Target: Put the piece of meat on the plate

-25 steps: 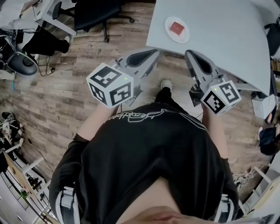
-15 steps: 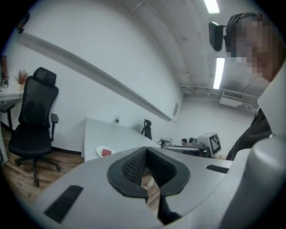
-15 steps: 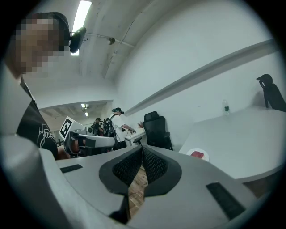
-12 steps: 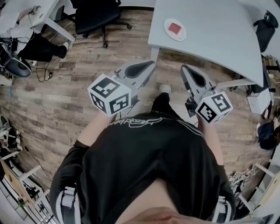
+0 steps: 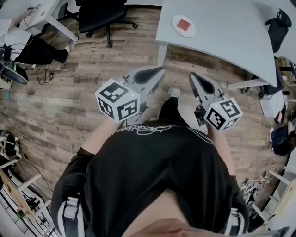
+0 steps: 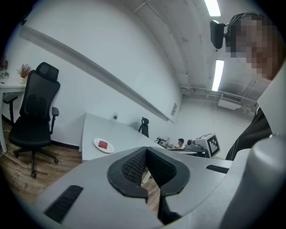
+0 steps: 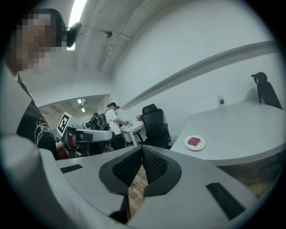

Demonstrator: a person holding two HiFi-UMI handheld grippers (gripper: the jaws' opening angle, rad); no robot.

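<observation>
A red piece of meat (image 5: pixel 184 24) lies on a small white plate (image 5: pixel 177 28) near the corner of the grey table (image 5: pixel 231 32). Both grippers hang over the wooden floor, well short of the table and in front of the person's body. My left gripper (image 5: pixel 158 72) is shut with nothing between its pads. My right gripper (image 5: pixel 193 77) is shut and empty too. The left gripper view shows the plate (image 6: pixel 98 146) and meat (image 6: pixel 103 144) far beyond the left gripper (image 6: pixel 145 151). Past the right gripper (image 7: pixel 142 149), the right gripper view has the plate (image 7: pixel 199 145) and meat (image 7: pixel 194 141) on the table.
A black office chair (image 5: pixel 99 14) stands on the floor left of the table. A dark bag (image 5: pixel 276 27) sits at the table's far right, and a bottle (image 7: pixel 220 101) stands by the wall. Desks and cables crowd the upper left. People work in the background (image 7: pixel 111 120).
Both grippers have drawn back from the table, toward the person. The plate with the meat now sits farther off and higher in the head view.
</observation>
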